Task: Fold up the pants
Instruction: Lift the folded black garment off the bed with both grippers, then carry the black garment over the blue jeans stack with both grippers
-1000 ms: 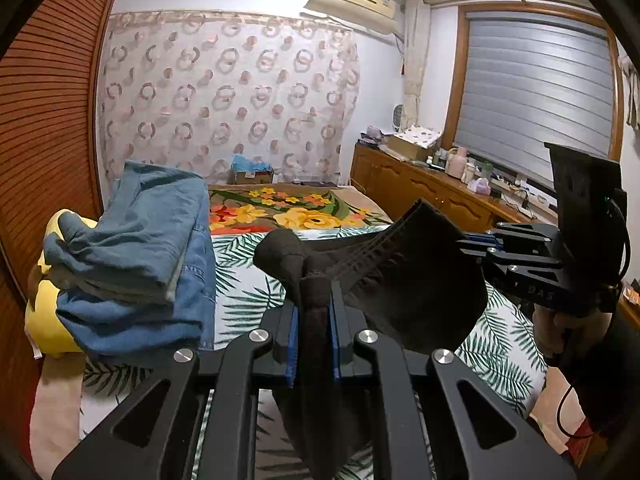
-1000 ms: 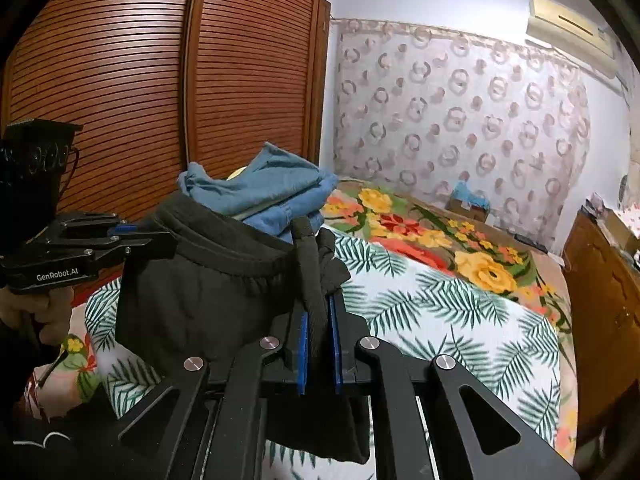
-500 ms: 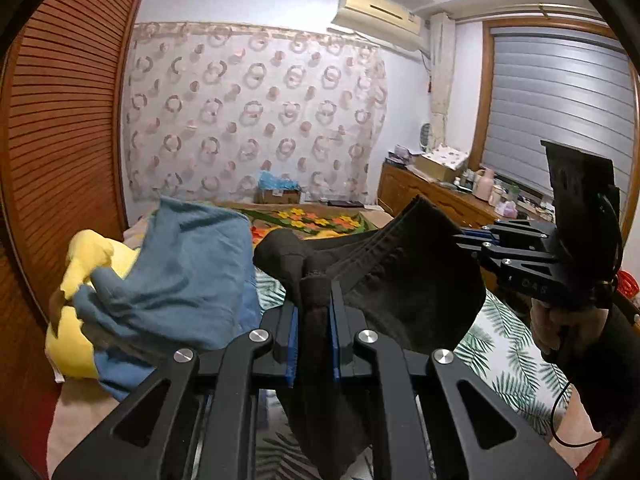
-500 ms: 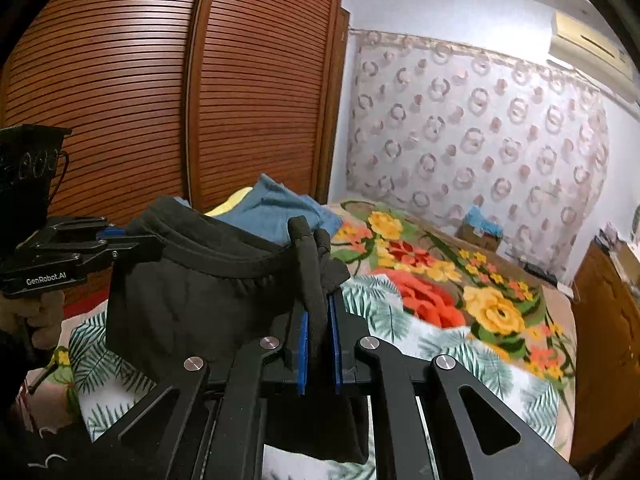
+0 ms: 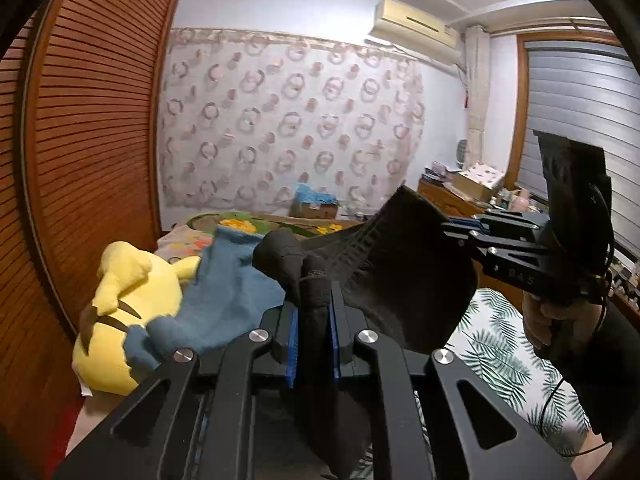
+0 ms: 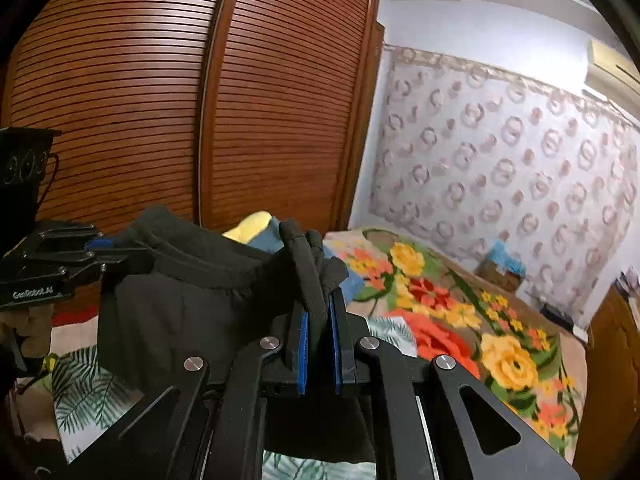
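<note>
The black pants (image 5: 404, 280) are held aloft over the bed (image 6: 472, 320), left gripper (image 5: 314, 320) and right gripper (image 6: 318, 336) both clamped on the waistband; even tension should be kept so the fabric hangs flat.

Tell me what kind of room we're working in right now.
Most likely a bedroom in a home. There is a bed with a flowered and leaf-print cover, a slatted wooden wardrobe beside it, an air conditioner high on the wall, and a yellow plush toy lying on the bed.

Bedroom: bed (image 6: 500, 344), louvred wardrobe (image 6: 160, 100).
</note>
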Motion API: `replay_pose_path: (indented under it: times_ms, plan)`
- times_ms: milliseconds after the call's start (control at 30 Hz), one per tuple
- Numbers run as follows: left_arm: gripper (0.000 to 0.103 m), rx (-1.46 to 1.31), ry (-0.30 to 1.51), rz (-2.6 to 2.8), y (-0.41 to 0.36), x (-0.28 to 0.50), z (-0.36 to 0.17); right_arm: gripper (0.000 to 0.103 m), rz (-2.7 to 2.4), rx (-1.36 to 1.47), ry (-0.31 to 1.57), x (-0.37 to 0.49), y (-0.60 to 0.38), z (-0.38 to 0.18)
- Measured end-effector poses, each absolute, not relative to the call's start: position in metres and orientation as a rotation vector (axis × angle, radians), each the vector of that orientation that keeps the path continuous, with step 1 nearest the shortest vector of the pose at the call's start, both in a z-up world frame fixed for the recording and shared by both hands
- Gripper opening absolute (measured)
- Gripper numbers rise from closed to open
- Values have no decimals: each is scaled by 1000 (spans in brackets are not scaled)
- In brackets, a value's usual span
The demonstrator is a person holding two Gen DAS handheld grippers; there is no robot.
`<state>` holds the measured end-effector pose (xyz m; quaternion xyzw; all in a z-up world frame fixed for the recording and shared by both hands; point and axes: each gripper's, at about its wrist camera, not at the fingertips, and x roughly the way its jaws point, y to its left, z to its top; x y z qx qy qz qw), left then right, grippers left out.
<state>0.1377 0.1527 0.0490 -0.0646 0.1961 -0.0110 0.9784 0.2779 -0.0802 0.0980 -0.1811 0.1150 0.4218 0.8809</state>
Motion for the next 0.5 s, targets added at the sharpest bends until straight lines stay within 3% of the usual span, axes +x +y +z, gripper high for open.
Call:
replay_pose_path:
  times_ms: [500]
  plan:
    - [13, -216, 398, 155, 187, 155, 34, 9, 972, -465, 189, 336, -28, 98]
